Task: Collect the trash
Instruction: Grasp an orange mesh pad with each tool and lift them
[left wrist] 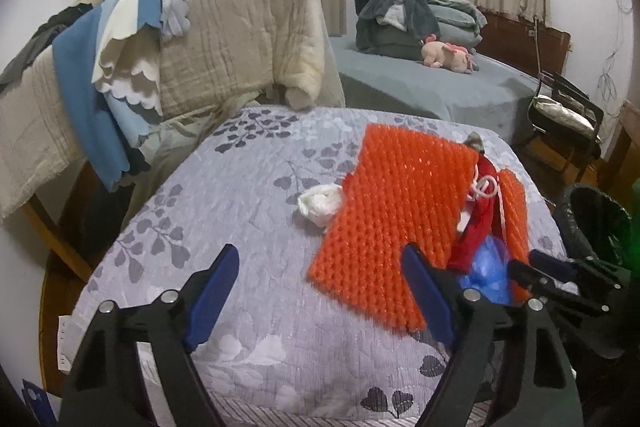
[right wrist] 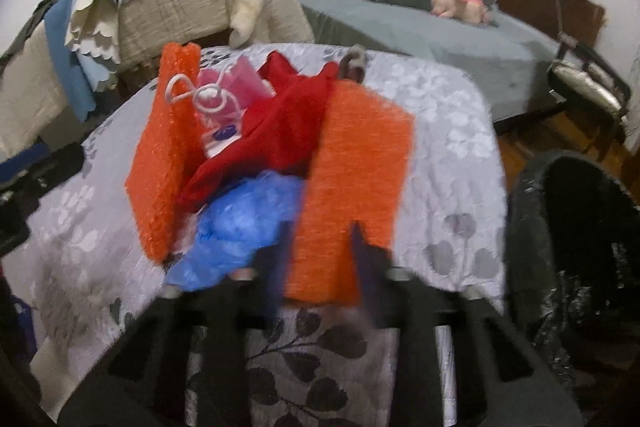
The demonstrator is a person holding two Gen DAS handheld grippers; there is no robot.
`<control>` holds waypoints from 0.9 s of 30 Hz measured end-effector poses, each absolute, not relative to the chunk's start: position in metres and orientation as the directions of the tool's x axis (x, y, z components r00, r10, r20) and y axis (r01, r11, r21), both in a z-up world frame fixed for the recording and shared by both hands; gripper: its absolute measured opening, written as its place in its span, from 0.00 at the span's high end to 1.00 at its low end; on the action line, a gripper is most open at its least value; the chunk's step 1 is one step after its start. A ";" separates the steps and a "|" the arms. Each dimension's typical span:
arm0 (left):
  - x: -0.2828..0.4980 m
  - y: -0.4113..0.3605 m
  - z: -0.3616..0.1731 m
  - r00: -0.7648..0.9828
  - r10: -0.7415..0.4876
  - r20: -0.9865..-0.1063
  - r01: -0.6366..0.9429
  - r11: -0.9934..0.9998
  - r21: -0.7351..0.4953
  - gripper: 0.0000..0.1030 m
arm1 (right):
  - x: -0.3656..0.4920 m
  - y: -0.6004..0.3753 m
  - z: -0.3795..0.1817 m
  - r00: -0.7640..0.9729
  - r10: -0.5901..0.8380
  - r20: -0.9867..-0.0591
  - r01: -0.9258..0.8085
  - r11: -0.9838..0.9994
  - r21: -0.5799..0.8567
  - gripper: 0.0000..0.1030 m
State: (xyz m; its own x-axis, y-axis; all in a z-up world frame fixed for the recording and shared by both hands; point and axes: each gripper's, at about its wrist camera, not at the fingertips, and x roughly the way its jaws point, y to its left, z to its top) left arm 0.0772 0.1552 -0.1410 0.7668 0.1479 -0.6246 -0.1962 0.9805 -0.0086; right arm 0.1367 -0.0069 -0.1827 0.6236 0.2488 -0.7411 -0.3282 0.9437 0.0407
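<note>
A heap of trash lies on the floral bedspread (left wrist: 224,211): a big orange bubble-wrap sheet (left wrist: 400,207), a red cloth (right wrist: 288,131), a crumpled blue plastic bag (right wrist: 248,227) and a pink bag with a white cord (right wrist: 228,95). A white tissue wad (left wrist: 320,205) sits just left of the big sheet. My left gripper (left wrist: 320,255) hovers open over the near corner of that sheet, nothing between its pads. My right gripper (right wrist: 320,231) is blurred; its pads close on the near edge of a second orange sheet (right wrist: 352,179), beside the blue bag.
A black bin with a dark liner (right wrist: 580,247) stands on the floor just right of the bed. Quilts and clothes hang over a rack (left wrist: 240,39) behind. A second bed (left wrist: 420,83) with folded bedding and a pink plush toy lies farther back, a chair (left wrist: 568,111) beside it.
</note>
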 end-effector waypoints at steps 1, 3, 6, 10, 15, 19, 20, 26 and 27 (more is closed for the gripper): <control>0.078 0.154 -0.143 0.765 0.143 -0.628 -0.192 0.981 -0.010 0.22 | 0.137 -0.008 -0.183 0.623 0.252 -0.740 -0.328 0.943 0.044 0.87; 0.080 0.149 -0.146 0.762 0.126 -0.636 -0.176 0.984 -0.016 0.22 | 0.137 -0.008 -0.181 0.629 0.255 -0.734 -0.330 0.943 0.045 0.89; 0.084 0.141 -0.149 0.759 0.100 -0.644 -0.148 0.989 -0.022 0.23 | 0.136 -0.015 -0.177 0.638 0.258 -0.725 -0.323 0.945 0.052 0.89; 0.090 0.128 -0.155 0.754 0.070 -0.653 -0.113 0.993 -0.023 0.26 | 0.136 -0.025 -0.174 0.646 0.249 -0.722 -0.313 0.948 0.047 0.89; 0.101 0.113 -0.167 0.737 0.040 -0.675 -0.071 0.997 -0.018 0.35 | 0.139 -0.035 -0.173 0.647 0.242 -0.723 -0.299 0.953 0.051 0.89; 0.107 0.105 -0.176 0.721 0.026 -0.692 -0.049 0.999 -0.013 0.43 | 0.141 -0.039 -0.174 0.645 0.239 -0.726 -0.296 0.954 0.051 0.89; 0.108 0.103 -0.178 0.720 0.032 -0.693 -0.048 0.999 -0.003 0.43 | 0.141 -0.039 -0.175 0.644 0.240 -0.727 -0.297 0.954 0.052 0.89; 0.113 0.106 -0.184 0.703 0.012 -0.711 -0.048 0.998 -0.030 0.82 | 0.141 -0.039 -0.172 0.644 0.245 -0.725 -0.304 0.951 0.052 0.89; 0.112 0.108 -0.183 0.706 0.010 -0.708 -0.051 0.998 -0.037 0.84 | 0.140 -0.038 -0.171 0.644 0.247 -0.724 -0.306 0.951 0.052 0.89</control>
